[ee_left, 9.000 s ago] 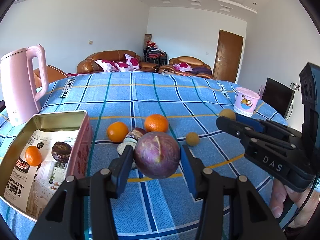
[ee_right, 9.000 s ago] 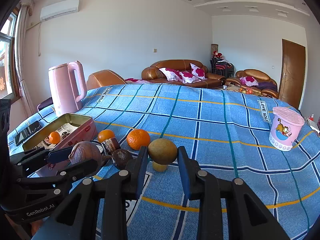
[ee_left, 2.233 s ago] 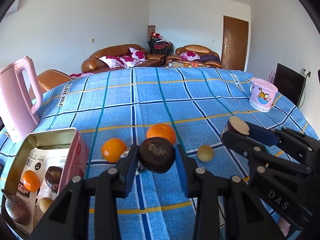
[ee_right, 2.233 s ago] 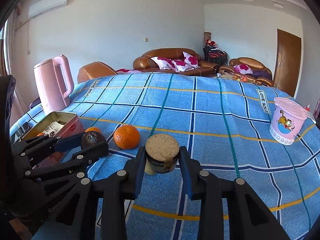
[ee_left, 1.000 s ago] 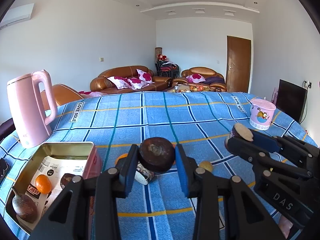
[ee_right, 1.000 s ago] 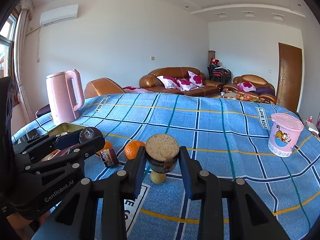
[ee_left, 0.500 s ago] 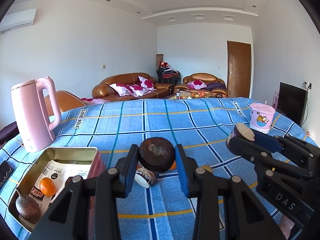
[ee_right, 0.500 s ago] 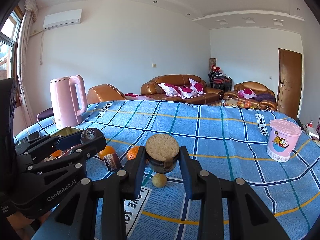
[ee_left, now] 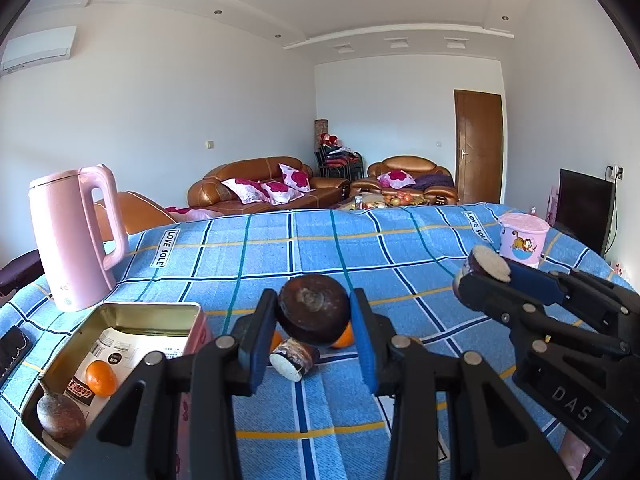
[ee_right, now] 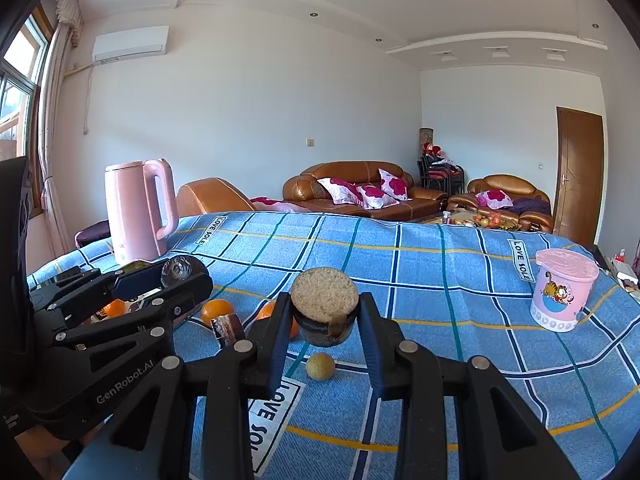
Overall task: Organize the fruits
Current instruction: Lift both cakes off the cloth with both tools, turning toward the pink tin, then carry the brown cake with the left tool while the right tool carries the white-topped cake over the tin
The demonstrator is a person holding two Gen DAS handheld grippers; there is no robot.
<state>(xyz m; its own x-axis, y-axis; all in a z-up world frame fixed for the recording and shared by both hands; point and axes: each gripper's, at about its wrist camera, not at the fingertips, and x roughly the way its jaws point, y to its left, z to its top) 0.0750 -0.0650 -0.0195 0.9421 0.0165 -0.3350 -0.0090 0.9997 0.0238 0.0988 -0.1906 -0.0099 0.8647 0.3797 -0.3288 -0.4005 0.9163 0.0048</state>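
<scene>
Fruit halves are clamped in both grippers, probably for carrying to the tin (ee_left: 120, 314). A dark purple half fruit (ee_left: 313, 309) is pinched in the left gripper (ee_left: 312, 334), cut face pointed back at the camera, held above the blue plaid tablecloth (ee_left: 312, 248). The right gripper (ee_right: 325, 338) is shut on a pale-topped half (ee_right: 324, 306), cut face tipped upward. No long axis can be made out; both are squat.

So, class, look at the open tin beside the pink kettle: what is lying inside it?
Inside the tin lie printed paper, a small orange and a dark purplish fruit. The left gripper covers its near corner.
</scene>
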